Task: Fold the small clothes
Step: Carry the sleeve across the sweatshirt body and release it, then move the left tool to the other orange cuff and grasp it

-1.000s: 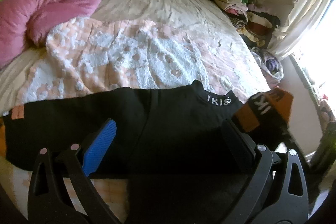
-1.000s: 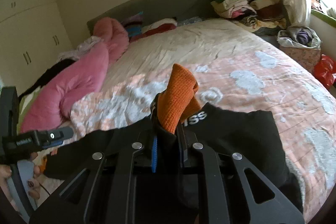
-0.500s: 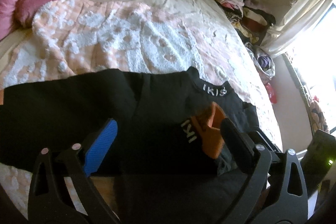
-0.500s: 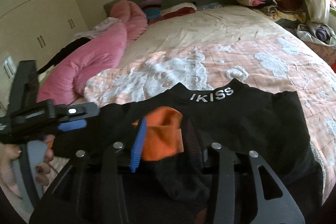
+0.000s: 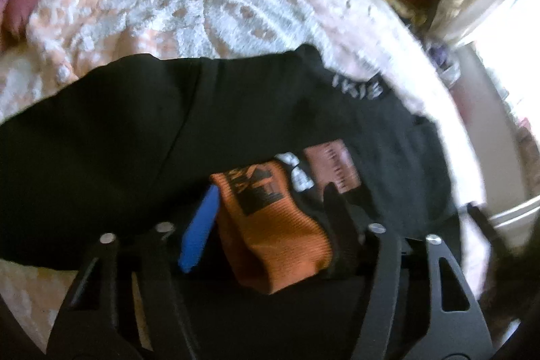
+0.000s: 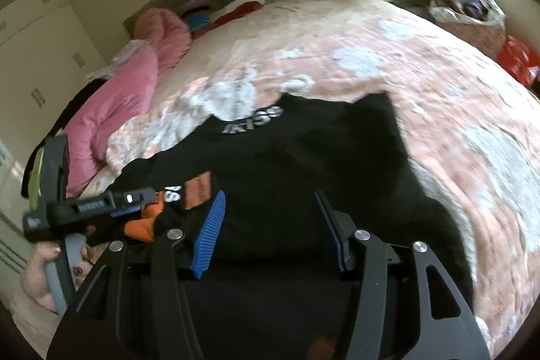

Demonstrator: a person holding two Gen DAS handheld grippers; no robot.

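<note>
On the bed's pink-and-white quilt [image 6: 388, 56] lies a black garment [image 5: 168, 137] with white lettering at its neckband – spread flat, one sleeve folded in over the body so its orange ribbed cuff [image 5: 273, 228] rests on the dark cloth. The left tool [image 5: 266, 218] is closing around that cuff: the blue pad [image 5: 199, 228] sits just beside the orange knit and the black finger on the other side, but whether they press it yet I cannot tell. The right tool [image 6: 270, 225] – its jaws opening – hovers over the plain black body with nothing between its blue pads. A hand [image 6: 44, 272] grips the left tool's handle. Pink bedding [image 6: 135, 80] is heaped near the headboard.
</note>
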